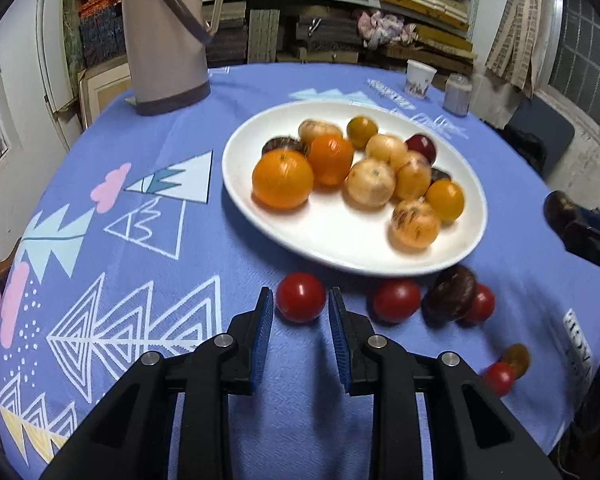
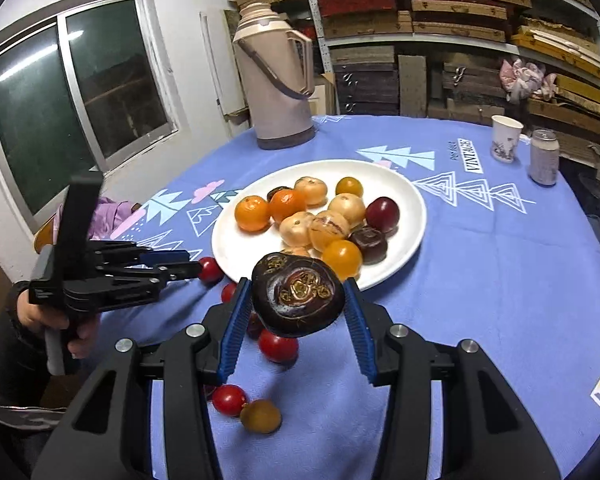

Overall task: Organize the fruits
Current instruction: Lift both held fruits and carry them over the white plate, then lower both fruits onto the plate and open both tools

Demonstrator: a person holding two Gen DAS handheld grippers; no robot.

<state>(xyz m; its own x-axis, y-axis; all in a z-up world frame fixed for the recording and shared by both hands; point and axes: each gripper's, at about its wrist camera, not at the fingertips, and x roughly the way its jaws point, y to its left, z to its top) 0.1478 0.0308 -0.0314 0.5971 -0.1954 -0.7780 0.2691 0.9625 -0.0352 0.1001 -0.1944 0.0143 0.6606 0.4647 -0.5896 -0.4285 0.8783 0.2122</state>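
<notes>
A white plate (image 1: 332, 232) (image 2: 404, 216) on the blue tablecloth holds oranges, pale yellow fruits, small orange tomatoes and dark fruits. My left gripper (image 1: 300, 300) (image 2: 192, 266) is low over the cloth by the plate's near rim, shut on a red tomato (image 1: 300, 296) (image 2: 210, 270) at its fingertips. Above the cloth, my right gripper (image 2: 298, 296) is shut on a dark brown fruit (image 2: 298, 300), seen in the left wrist view at the right edge (image 1: 558, 206). Loose on the cloth lie more red tomatoes (image 1: 396, 300) (image 2: 278, 344), another dark fruit (image 1: 452, 292) and a brownish fruit (image 2: 260, 416).
A tall beige thermos (image 1: 164, 40) (image 2: 278, 92) stands at the back of the table. At the far right are a paper cup (image 2: 506, 138) and a can (image 2: 544, 158). A person's hand (image 2: 60, 320) grips the left tool. Shelves of boards fill the back wall.
</notes>
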